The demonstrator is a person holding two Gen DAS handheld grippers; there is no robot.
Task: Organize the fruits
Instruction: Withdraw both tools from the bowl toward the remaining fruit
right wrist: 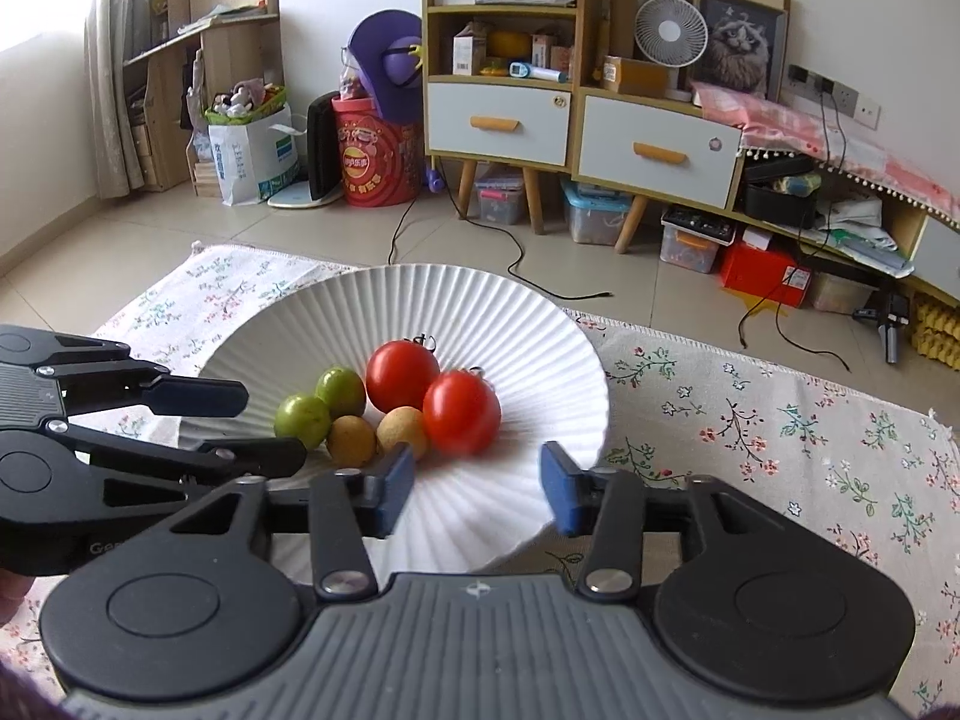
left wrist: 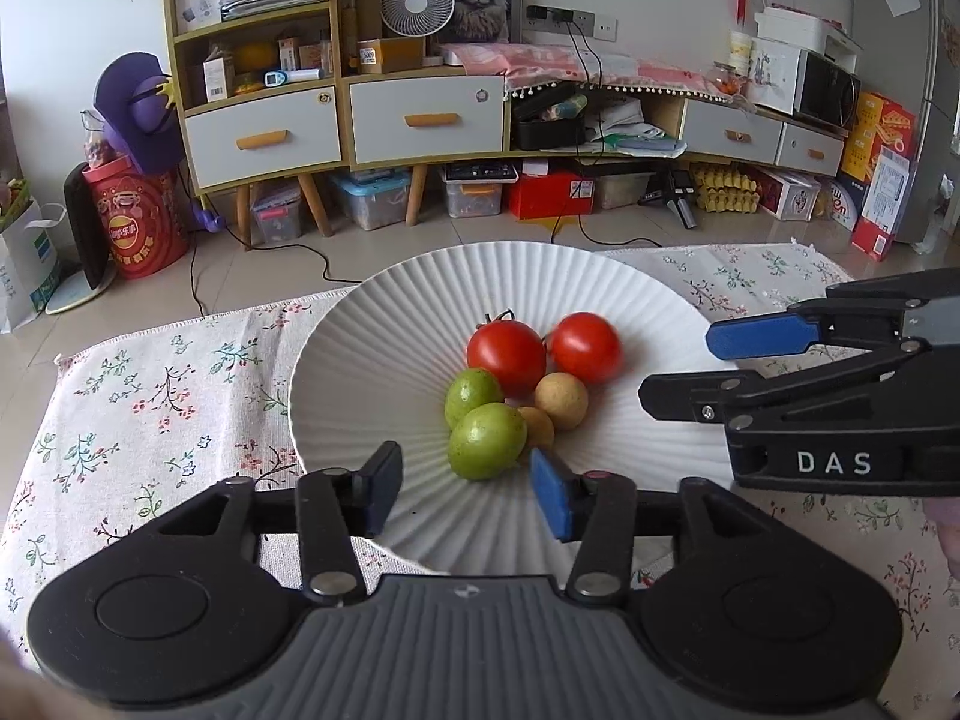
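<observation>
- Black and grey, the left gripper (left wrist: 468, 495) hangs over the near rim of the plate, its jaws parted; the near green fruit (left wrist: 487, 441) lies just ahead of the gap, untouched by either blue pad.
- The right gripper (right wrist: 477, 492) hangs likewise over the near rim, jaws parted and holding nothing; the blurred tomato (right wrist: 461, 412) sits just beyond its gap.
- The white ribbed plate (left wrist: 372, 348) rests on a floral cloth (left wrist: 150, 396) and holds all 6 fruits in 1 cluster at its centre.
- 2 green fruits lie to the left of the cluster, the second (left wrist: 473, 398) behind the first.
- 2 small tan fruits, 1 (left wrist: 561, 401) larger-looking than the other (left wrist: 538, 427), sit beside them.
- 2 red tomatoes lie farthest, the stemmed one (left wrist: 506, 357) touching its neighbour.
- Beyond, a cabinet (left wrist: 336, 120) stands against the wall.
</observation>
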